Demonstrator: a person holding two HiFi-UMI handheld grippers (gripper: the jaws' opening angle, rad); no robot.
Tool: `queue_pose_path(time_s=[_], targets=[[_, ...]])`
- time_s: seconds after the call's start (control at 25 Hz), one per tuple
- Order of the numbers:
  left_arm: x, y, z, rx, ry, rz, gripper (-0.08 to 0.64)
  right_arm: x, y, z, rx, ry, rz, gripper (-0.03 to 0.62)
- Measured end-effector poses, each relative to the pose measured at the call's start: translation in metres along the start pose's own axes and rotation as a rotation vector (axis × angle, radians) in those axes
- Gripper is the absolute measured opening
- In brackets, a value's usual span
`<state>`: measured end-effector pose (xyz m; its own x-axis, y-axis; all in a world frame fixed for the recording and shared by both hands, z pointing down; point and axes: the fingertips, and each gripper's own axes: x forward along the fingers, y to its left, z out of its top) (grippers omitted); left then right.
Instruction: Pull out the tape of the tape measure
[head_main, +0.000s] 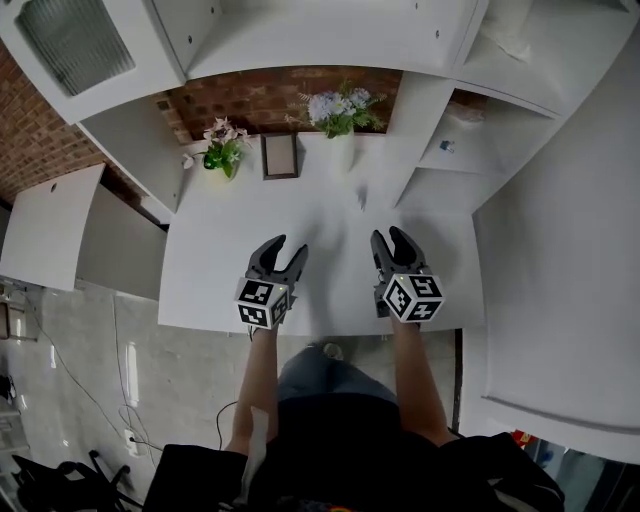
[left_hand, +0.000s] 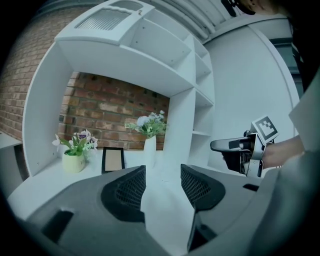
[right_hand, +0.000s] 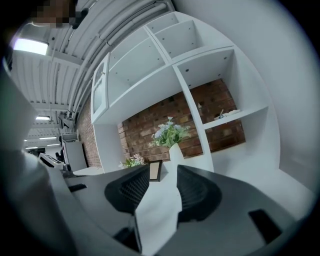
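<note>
No tape measure shows plainly in any view. A small pale object lies on the white desk ahead of the grippers, too small to identify. My left gripper hovers over the desk's near part, open, with nothing between its pads. My right gripper is level with it, a short way to the right, also open and empty. In the left gripper view the right gripper appears at the right edge. The right gripper view shows only bare desk between its pads.
At the back of the desk stand a potted plant, a small picture frame and a white vase of blue flowers, before a brick wall. White shelving rises at the right, with a small object on one shelf.
</note>
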<state>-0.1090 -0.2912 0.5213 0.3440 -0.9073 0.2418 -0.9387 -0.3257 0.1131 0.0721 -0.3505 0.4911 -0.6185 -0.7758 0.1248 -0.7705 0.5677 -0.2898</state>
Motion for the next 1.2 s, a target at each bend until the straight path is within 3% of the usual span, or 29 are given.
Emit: queue_pose_path(time_s=[0.4, 0.8, 1.04, 1.2], targets=[[0.041, 0.004, 0.012, 0.03, 0.026, -0.074, 0.19, 0.019, -0.015, 0.012, -0.002, -0.004, -0.032, 0.15], [0.083, 0.0, -0.002, 0.032, 0.081, -0.147, 0.19, 0.034, -0.036, -0.004, 0.017, 0.04, -0.065, 0.149], [0.139, -0.002, -0.019, 0.146, 0.152, -0.283, 0.19, 0.05, -0.049, -0.031, 0.021, 0.104, -0.057, 0.15], [0.184, -0.004, -0.023, 0.253, 0.152, -0.406, 0.189, 0.063, -0.057, -0.054, 0.025, 0.133, -0.038, 0.15]])
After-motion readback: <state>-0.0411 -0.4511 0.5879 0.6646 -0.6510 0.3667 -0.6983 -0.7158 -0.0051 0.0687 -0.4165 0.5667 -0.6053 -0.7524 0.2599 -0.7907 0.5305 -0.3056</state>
